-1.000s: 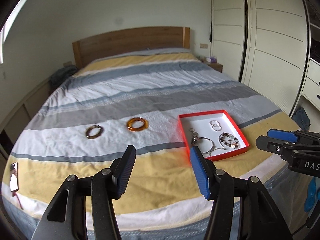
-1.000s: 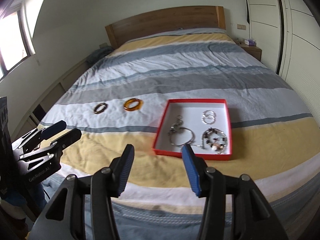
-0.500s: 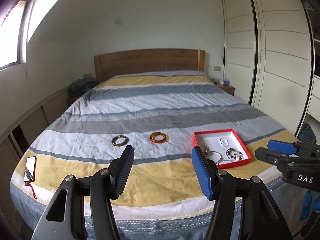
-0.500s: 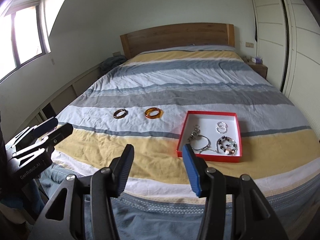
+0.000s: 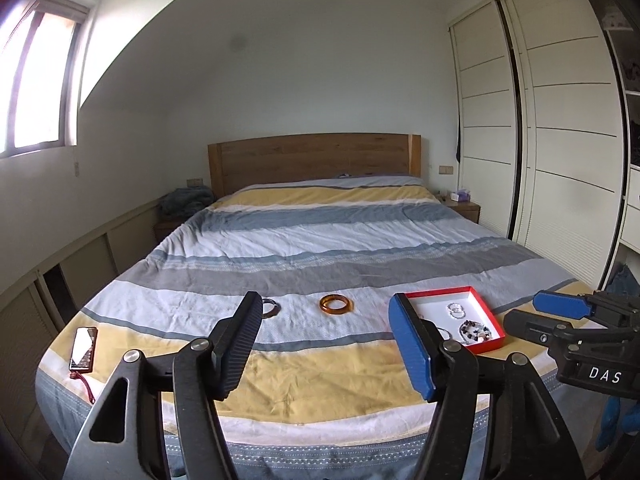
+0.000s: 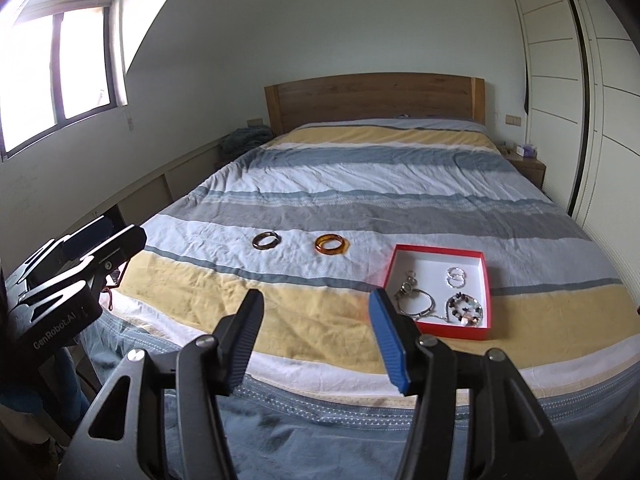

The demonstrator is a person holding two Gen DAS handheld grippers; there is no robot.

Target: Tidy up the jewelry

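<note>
A red box with a white inside lies on the striped bed and holds silver rings, a silver bracelet and a beaded bracelet. It also shows in the left wrist view. An amber bangle and a dark brown bangle lie on the bed left of the box. My left gripper is open and empty, held before the bed's foot. My right gripper is open and empty, also short of the bed.
A phone with a red cord lies at the bed's near left corner. A wooden headboard stands at the far end. White wardrobes line the right side, and a nightstand sits beside the bed.
Both grippers have pulled back and up from the bed, so the jewelry and box look smaller and farther away. Both stay open. Nothing on the bed has moved.
</note>
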